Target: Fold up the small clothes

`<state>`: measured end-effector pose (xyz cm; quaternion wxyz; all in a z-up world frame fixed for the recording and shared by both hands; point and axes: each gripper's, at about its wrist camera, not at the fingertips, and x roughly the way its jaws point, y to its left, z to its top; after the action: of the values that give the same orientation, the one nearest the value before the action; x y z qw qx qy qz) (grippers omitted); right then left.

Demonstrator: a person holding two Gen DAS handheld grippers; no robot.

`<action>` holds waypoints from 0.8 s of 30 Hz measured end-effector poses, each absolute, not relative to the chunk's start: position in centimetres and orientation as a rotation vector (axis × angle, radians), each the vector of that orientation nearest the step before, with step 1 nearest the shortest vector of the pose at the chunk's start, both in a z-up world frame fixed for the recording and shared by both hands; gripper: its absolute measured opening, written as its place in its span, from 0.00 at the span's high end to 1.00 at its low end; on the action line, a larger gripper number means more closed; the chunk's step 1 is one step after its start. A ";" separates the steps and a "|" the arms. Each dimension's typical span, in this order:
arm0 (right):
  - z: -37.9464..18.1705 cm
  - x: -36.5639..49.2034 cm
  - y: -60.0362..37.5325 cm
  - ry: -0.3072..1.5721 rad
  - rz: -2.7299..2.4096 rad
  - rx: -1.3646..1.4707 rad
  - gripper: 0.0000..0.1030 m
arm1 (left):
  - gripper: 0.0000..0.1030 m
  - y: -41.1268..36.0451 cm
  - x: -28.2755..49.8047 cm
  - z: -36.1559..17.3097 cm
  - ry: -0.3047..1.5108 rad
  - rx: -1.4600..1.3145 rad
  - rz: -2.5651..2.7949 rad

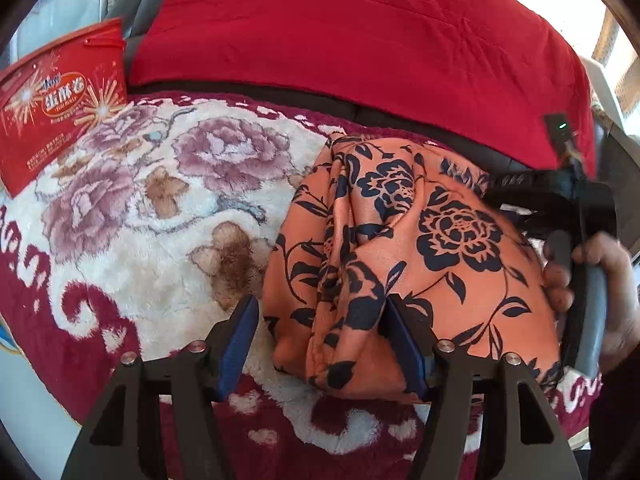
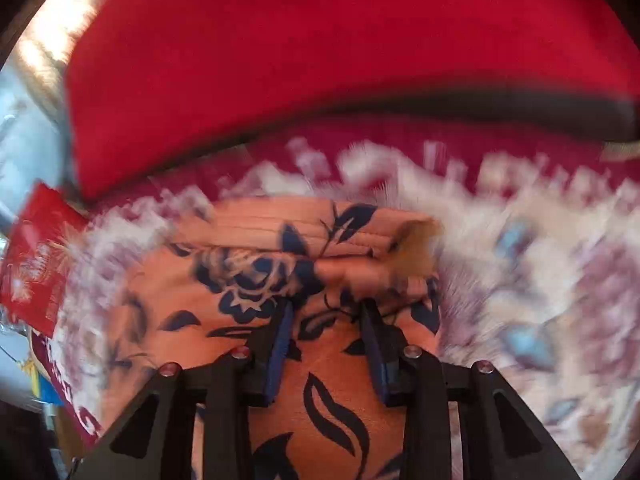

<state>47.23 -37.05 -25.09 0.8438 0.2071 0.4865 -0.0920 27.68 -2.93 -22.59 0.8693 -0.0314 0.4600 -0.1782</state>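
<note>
An orange garment (image 1: 440, 248) with a navy flower print lies bunched on a plush floral blanket (image 1: 160, 200). My left gripper (image 1: 322, 304) stands open around a raised fold at the garment's near edge. Its right pad (image 1: 404, 344) touches the cloth, while its left pad (image 1: 240, 340) is clear of it. In the blurred right wrist view, my right gripper (image 2: 327, 306) hovers over the orange garment (image 2: 336, 400). Its jaws stand partly apart, with flat cloth showing in the gap. A hand (image 1: 600, 280) holds the right gripper's handle at the garment's right side.
A red snack box (image 1: 60, 100) lies at the blanket's far left corner and shows again in the right wrist view (image 2: 36, 264). A red cushion (image 1: 360, 40) rises behind the blanket, with a dark seat edge (image 1: 380, 112) between them.
</note>
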 end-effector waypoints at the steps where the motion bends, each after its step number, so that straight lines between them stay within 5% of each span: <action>1: -24.6 47.1 -37.6 1.008 -0.185 0.477 0.61 | 0.36 -3.0 27.6 -22.5 0.960 -0.062 -0.372; 12: -18.4 37.6 -32.5 0.847 -0.066 0.248 0.61 | 0.35 -3.2 27.1 -22.4 0.944 -0.029 -0.348; 20: -21.6 34.4 -29.3 0.851 -0.053 0.131 0.57 | 0.30 -3.8 27.1 -22.8 0.949 0.001 -0.329; 24: -19.8 33.2 -30.3 0.836 0.019 0.251 0.43 | 0.29 -2.7 27.7 -21.8 0.939 -0.046 -0.339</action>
<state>33.21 -30.32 -19.83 0.9062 0.1214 0.4050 0.0090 27.66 -2.68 -21.77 0.8777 -0.0220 0.4503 -0.1627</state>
